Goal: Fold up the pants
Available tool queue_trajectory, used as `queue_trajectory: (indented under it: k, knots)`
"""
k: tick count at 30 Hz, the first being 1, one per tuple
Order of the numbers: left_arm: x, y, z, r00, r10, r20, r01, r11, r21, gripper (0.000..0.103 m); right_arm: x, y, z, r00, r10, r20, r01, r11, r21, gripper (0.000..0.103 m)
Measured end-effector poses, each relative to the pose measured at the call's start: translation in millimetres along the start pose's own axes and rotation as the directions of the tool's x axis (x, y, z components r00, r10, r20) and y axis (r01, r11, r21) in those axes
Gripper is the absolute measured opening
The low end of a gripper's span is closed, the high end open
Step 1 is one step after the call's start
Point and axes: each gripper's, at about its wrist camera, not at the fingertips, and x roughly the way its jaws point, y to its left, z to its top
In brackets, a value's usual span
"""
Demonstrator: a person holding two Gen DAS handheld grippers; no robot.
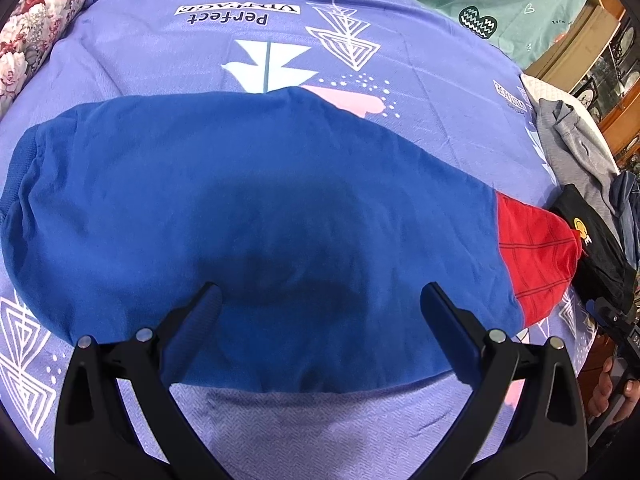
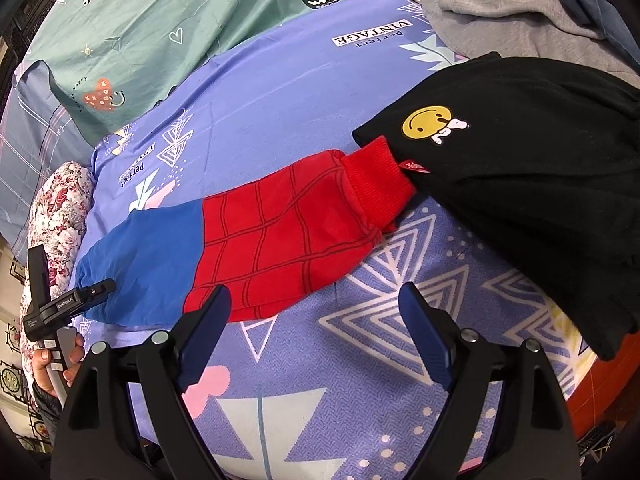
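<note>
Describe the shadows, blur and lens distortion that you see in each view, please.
Left wrist view: a soft dark shadow lies on the blue pants between the open left gripper; edges bend strongly. Right wrist view: sharp, evenly lit, bedsheet curved by the fisheye.

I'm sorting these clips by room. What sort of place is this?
Most likely a bedroom at home: the pants lie on a bed spread with a purple printed sheet, a floral pillow lies at its edge, and more clothes are piled nearby.
</note>
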Motion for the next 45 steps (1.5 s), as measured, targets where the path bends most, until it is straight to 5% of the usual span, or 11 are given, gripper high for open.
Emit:
queue_trajectory:
  k: [18,31,40,42,43,44,45]
  knots:
    - [12,0,-1,1.000,0.003,-0.020,-0.003,1.000,0.008,0.101,12,-18,-17,0.996,0.032,-0.086,-0.029,0.999,0.037,0.093]
    - [-4,23,-5,1.000,-0.017,0.008,0.017,0.999,-0.033,0.101,46,-17,12,0.991,0.131,-0.017,-0.127,0.980,0.150,0.100]
    - [-1,29,-3,1.000,-0.010,0.006,0.010,0.999,-0.038,0.101,76,-2,41,0.999,0.043,-0.010,-0.041,0.994,0.104,0.100]
    - [-1,30,-3,1.000,-0.012,0.007,0.013,0.999,-0.040,0.101,81,-1,45,1.000,0.018,0.001,-0.018,0.993,0.113,0.096]
    - [-1,30,-2,1.000,-0.015,0.007,0.015,0.999,-0.043,0.101,83,1,47,1.000,-0.009,0.013,0.007,0.995,0.104,0.080]
    - [-1,30,-3,1.000,-0.018,0.008,0.019,0.999,-0.043,0.101,84,2,48,0.998,-0.056,0.018,0.054,0.994,0.095,0.053]
    - [-2,31,-3,1.000,-0.021,0.008,0.021,0.999,-0.042,0.101,86,1,49,0.996,-0.083,0.017,0.081,0.992,0.099,0.049]
